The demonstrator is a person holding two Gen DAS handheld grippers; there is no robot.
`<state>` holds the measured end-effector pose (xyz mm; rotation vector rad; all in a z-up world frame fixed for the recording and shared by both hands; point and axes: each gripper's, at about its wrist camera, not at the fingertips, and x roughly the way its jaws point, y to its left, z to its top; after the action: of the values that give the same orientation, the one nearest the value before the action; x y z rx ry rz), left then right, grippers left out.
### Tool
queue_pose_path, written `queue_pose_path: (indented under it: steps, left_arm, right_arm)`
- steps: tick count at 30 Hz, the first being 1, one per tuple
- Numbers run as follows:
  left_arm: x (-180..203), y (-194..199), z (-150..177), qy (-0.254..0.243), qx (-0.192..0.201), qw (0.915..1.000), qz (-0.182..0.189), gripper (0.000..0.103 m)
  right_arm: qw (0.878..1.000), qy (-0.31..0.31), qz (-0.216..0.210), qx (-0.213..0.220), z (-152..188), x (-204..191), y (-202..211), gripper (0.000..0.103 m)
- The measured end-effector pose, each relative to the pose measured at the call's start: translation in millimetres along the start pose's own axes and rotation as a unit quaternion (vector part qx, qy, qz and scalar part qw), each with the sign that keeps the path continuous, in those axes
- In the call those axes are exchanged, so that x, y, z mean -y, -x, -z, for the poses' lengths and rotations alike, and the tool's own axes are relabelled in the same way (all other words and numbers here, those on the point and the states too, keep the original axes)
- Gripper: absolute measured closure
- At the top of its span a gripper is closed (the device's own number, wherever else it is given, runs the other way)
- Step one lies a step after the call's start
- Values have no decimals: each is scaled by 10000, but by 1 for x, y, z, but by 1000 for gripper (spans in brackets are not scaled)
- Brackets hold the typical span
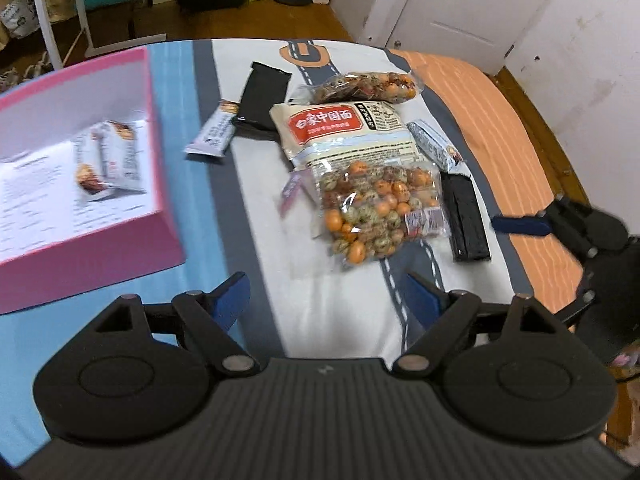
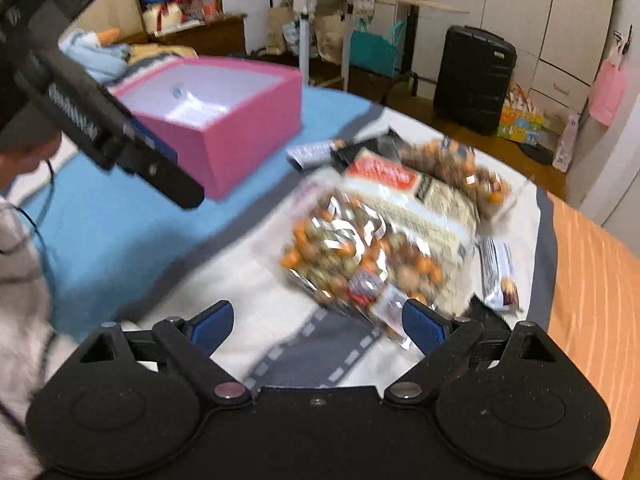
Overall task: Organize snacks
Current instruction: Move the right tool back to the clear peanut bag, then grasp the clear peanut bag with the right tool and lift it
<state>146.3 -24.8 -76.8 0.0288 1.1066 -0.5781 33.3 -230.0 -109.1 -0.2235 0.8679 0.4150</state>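
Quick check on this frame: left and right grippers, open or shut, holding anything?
Left gripper: open, holding nothing, above the bedspread.
Right gripper: open, holding nothing, its right finger by the near bag of nuts.

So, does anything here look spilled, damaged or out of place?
Nothing looks spilled or torn. The snacks lie in a loose overlapping heap: the near nut bag rests partly on the noodle packet. Only one bar lies in the pink box.

bed (image 1: 340, 320) | pink box (image 1: 100, 256) | noodle pack (image 1: 340, 128) | two nut bags | bars
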Motion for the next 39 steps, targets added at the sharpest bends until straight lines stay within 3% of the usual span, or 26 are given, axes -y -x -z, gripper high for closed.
queue_pose_path:
  steps: [8, 11, 15, 18, 21, 27, 30, 39]
  left_arm:
    - [0, -55, -10, 121, 249, 9996, 4, 23]
    - [-2, -70, -14, 132, 316, 9994, -96, 25]
    - [-4, -88, -17, 197, 304, 9993, -102, 36]
    - [-7, -97, -17, 229, 347, 9991, 91, 36]
    - [-6, -102, -18, 244, 342, 9989, 228, 35]
    - [-17, -117, -11, 985, 257, 9924, 690, 40]
    - [-13, -116, -9, 885, 322, 9930, 707, 43]
    - [4, -107, -4, 674, 399, 9957, 498, 46]
  right_arm:
    - [9974, 188, 691, -98, 22, 29, -62, 10]
    - [9983, 16, 578, -106, 23, 44, -75, 10]
    - [9993, -172, 336, -12, 23, 56, -83, 7]
    - [9997, -23, 213, -70, 22, 56, -90, 0]
    - [9996, 40, 262, -24, 24, 54, -95, 0]
    - [9983, -483, 284, 174, 27, 56, -100, 0]
    - [9971, -674, 295, 201, 31, 54, -101, 0]
    - [9956, -810, 389, 249, 36, 34, -84, 24]
